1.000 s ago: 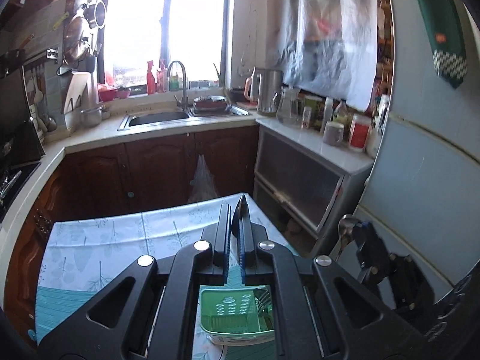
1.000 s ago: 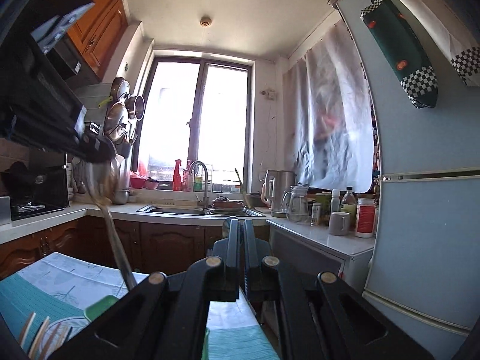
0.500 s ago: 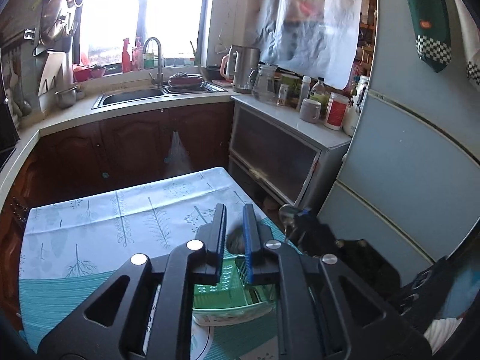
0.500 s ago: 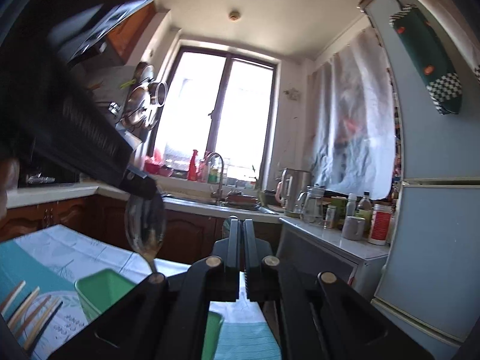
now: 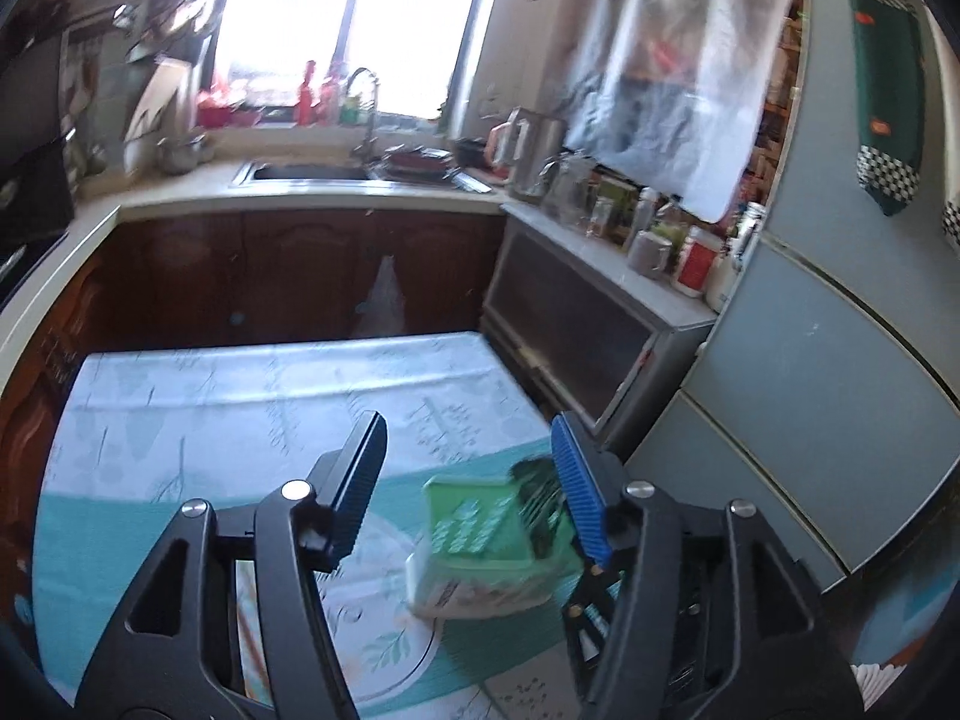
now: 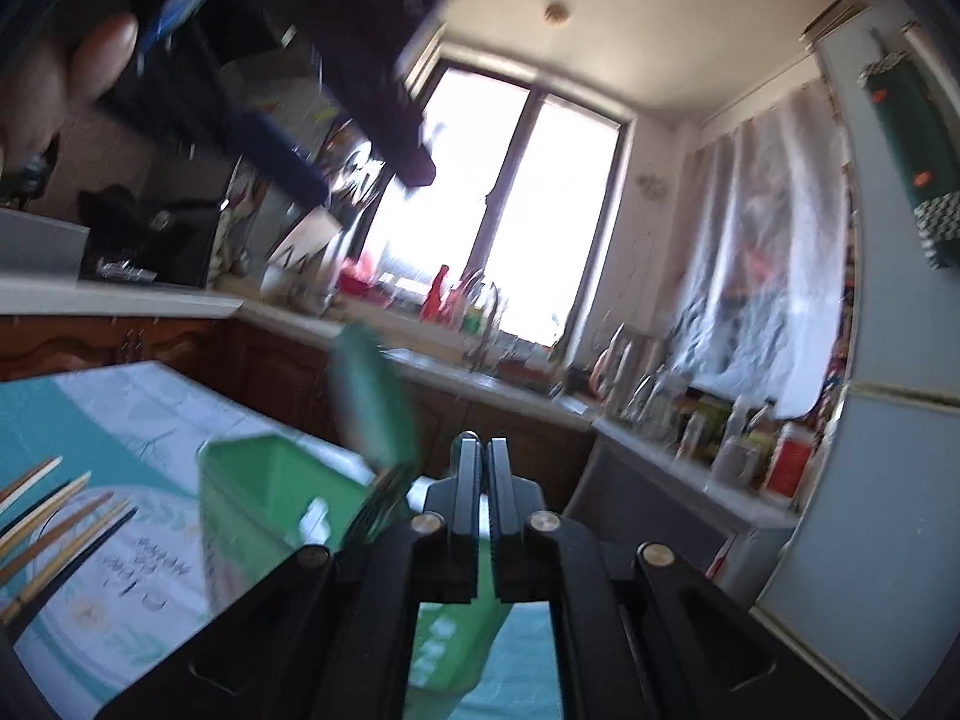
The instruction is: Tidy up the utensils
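A green plastic utensil basket (image 5: 480, 534) stands on the table, with dark utensil handles in its right compartment. It also shows in the right wrist view (image 6: 264, 510), with a fork (image 6: 375, 507) leaning in it. My left gripper (image 5: 468, 480) is open and empty, just above the basket. My right gripper (image 6: 481, 450) is shut and empty, low beside the basket. Several wooden chopsticks (image 6: 54, 516) lie on a round printed mat (image 6: 120, 588) to the left. The left gripper's body (image 6: 360, 60) shows blurred overhead in the right wrist view.
The table has a teal and white leaf-print cloth (image 5: 210, 396). Behind it run brown cabinets, a sink (image 5: 312, 171) and a counter with jars and a kettle (image 5: 528, 150). A grey fridge (image 5: 840, 390) stands close on the right.
My left gripper has opened wide and dropped toward the basket. The spoon it held one second ago is out of sight. The right view has tilted and moved nearer the basket.
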`<state>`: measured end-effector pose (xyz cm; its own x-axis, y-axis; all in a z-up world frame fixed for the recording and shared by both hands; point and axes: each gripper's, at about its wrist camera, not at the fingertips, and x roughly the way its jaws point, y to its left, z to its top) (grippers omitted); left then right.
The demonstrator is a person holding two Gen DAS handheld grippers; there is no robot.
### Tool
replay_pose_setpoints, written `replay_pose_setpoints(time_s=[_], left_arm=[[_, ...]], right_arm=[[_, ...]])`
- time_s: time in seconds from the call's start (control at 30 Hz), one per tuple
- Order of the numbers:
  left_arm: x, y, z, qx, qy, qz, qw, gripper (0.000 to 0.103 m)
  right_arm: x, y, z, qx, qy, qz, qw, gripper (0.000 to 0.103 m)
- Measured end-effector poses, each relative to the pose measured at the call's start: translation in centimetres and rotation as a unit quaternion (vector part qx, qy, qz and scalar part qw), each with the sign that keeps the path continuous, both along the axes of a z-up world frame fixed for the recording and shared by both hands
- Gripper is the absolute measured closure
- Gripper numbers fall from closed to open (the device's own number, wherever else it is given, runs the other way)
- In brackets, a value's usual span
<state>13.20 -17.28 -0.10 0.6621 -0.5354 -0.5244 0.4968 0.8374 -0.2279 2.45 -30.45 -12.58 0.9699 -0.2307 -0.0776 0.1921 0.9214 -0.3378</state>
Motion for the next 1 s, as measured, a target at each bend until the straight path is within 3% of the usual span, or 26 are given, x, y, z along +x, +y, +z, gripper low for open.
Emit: replay_pose_setpoints(time_s=[0.1, 0.23, 0.4, 0.63, 1.0], left_arm=[[-0.6, 2.2, -1.6, 0.012, 0.022, 0.023, 0.9994, 0.048], [-2.1, 5.0, -4.5, 0.055, 0.047, 0.049, 0.9962, 0.048], [-4.0, 8.3, -8.3, 0.094, 0.080, 0.077, 0.9894, 0.048], [-6.1, 12.0, -12.4, 0.113, 0.122, 0.109, 0.9801, 0.048], [-5.8, 15.4, -14.7, 0.104, 0.182, 0.152, 0.9658, 0.048]], right_arm=[[-0.3, 0.4, -0.3, 0.002, 0.022, 0.014, 1.000, 0.098], [-1.1, 0.8, 0.0, 0.024, 0.034, 0.010, 0.999, 0.086], [-2.2, 0.7, 0.6, 0.075, 0.052, 0.002, 0.996, 0.085], [-4.6, 2.4, 0.7, 0.113, 0.080, 0.019, 0.990, 0.085], [-5.3, 6.7, -0.4, 0.133, 0.142, 0.063, 0.979, 0.085]])
